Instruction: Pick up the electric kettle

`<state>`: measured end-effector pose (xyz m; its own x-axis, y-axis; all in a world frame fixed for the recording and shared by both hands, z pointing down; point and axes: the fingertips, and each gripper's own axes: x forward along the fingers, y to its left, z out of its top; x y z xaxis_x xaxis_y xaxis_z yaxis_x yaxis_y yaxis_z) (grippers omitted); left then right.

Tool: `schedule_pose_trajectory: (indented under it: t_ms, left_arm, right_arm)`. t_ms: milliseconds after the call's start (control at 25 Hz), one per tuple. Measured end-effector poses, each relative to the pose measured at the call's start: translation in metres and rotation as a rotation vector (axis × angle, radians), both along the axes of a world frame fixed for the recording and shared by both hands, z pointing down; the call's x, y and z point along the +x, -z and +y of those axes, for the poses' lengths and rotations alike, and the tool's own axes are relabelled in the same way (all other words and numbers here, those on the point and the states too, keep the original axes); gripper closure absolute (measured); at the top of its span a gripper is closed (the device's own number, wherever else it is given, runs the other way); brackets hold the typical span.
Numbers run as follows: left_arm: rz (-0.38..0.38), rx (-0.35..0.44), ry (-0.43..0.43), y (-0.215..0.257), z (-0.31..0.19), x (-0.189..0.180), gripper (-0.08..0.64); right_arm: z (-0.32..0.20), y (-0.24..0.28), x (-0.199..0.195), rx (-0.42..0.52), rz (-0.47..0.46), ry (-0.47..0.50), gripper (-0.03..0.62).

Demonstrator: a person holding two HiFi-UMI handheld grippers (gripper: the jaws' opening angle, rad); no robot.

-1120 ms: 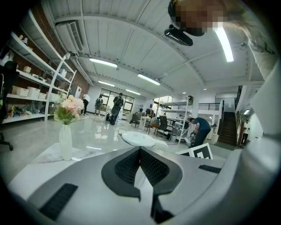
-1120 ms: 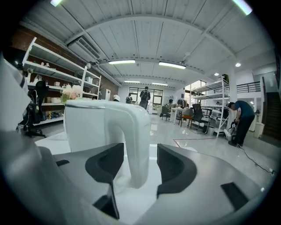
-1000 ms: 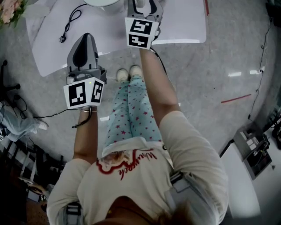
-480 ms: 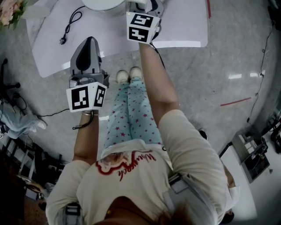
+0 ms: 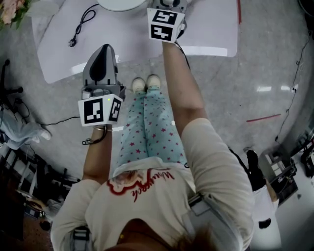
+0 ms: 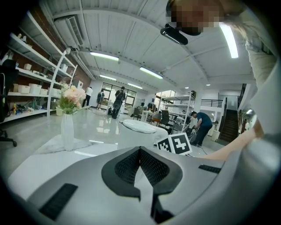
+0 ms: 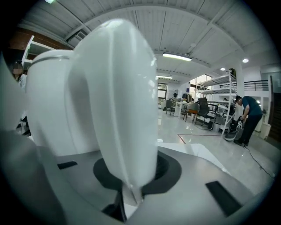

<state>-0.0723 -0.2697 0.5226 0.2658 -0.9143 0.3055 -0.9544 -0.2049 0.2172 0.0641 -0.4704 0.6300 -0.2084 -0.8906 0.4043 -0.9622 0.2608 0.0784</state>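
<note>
The white electric kettle stands on the white table, cut off by the top edge of the head view. In the right gripper view its body fills the left, and its broad handle runs down between my right gripper's jaws, which are closing with the pads against it. In the head view that gripper reaches over the table beside the kettle. My left gripper hangs over the table's near edge, shut and empty; its view shows the kettle further ahead past its tips.
A black power cord with a plug lies on the table left of the kettle. A white vase of flowers stands at the table's far left. My legs and shoes are below the table edge. A person bends over further off.
My right gripper has pushed further over the table, toward the top of the head view, beside the kettle. The left gripper has stayed about where it was.
</note>
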Motion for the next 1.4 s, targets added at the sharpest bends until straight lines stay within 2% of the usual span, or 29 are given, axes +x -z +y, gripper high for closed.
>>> schedule_pose_trajectory:
  t_ms: [40,240,520,760,1400]
  left_arm:
    - [-0.001,-0.001,0.003,-0.001,0.0,0.0,0.561]
    - [-0.003,-0.008,0.017,-0.006,0.003,-0.001,0.561]
    - [-0.007,-0.01,0.027,-0.008,0.003,0.006,0.561]
    - [-0.025,-0.011,0.038,-0.01,0.001,0.005,0.561]
    - [-0.033,-0.004,0.075,-0.008,-0.01,-0.004,0.561]
  right_arm:
    - [-0.003,0.0,-0.002,0.004,0.002,0.009,0.531]
    - [-0.012,-0.001,0.0,0.016,0.016,0.031,0.554]
    - [-0.016,0.004,0.004,0.027,-0.025,0.005,0.555]
    - [-0.017,0.012,-0.001,0.067,-0.048,0.018,0.554]
    - [-0.006,0.032,-0.006,0.092,-0.126,0.029,0.549]
